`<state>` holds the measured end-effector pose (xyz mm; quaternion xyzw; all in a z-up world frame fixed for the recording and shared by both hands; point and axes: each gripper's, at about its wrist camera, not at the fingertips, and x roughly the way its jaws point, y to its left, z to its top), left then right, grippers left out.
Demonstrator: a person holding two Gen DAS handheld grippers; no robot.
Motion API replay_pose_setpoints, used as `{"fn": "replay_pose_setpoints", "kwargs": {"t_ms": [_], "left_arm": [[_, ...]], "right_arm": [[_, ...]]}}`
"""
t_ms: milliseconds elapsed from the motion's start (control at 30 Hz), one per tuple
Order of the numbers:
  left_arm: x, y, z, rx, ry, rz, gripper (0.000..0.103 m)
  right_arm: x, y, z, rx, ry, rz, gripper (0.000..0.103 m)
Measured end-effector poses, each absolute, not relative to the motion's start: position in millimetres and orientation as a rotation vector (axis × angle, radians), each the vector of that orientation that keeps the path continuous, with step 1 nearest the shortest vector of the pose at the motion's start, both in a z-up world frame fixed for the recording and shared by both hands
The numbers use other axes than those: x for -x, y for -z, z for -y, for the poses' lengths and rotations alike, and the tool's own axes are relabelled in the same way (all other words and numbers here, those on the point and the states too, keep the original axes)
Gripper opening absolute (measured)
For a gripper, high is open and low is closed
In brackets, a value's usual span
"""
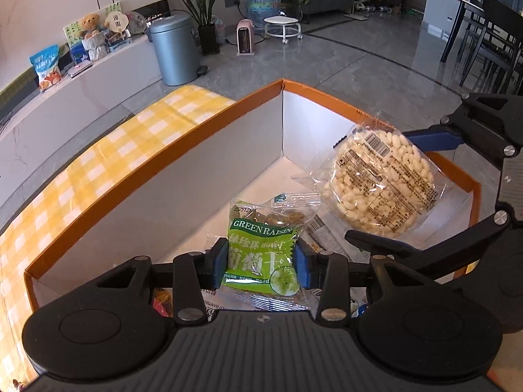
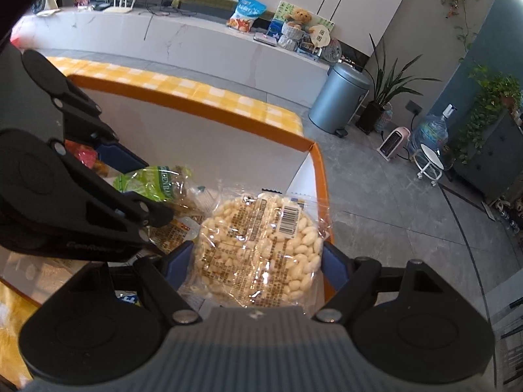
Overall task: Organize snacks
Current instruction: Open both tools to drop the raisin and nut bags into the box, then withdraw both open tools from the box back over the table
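Midway, I judge: the left gripper (image 1: 261, 263) clamps the green raisin packet (image 1: 266, 251) and the right gripper (image 2: 256, 261) grips the puffed-rice cake (image 2: 258, 245) above the orange box (image 1: 183, 130), near its far corner, a few packets lying inside.

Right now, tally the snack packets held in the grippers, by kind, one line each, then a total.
Green raisin packet, in the left gripper: 1
Puffed rice cake packet, in the right gripper: 1
Total held: 2
Other wrappers lie in the orange box below, too hidden to count.
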<state>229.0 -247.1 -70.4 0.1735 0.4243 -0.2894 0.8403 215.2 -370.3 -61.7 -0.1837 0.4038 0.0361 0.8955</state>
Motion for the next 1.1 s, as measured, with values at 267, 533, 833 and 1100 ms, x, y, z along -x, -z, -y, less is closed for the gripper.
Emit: {"fn": "replay_pose_setpoints", "kwargs": {"t_ms": [267,533,833,1100], "left_arm": [[-229.2,68.3,243.2,-0.355,0.612,-0.884,0.062],[-218.4,46.8,233.6,-0.355,0.622,-0.825,0.080],[-186.9,10.0,204.7,-0.325,0.586,-0.696,0.082],[-144.6,-12.7,161.5,-0.247,0.557,-0.607,0.083]], "right_arm": [[-216.3,62.7,365.6,0.404,-0.068,-0.863,0.083],[-210.4,48.9,358.5,0.446,-0.061,-0.849,0.088],[-177.0,19.0,343.0,0.484,0.013,-0.726,0.089],[-116.8,1.9,305.9,0.513,0.002,-0.519,0.089]]}}
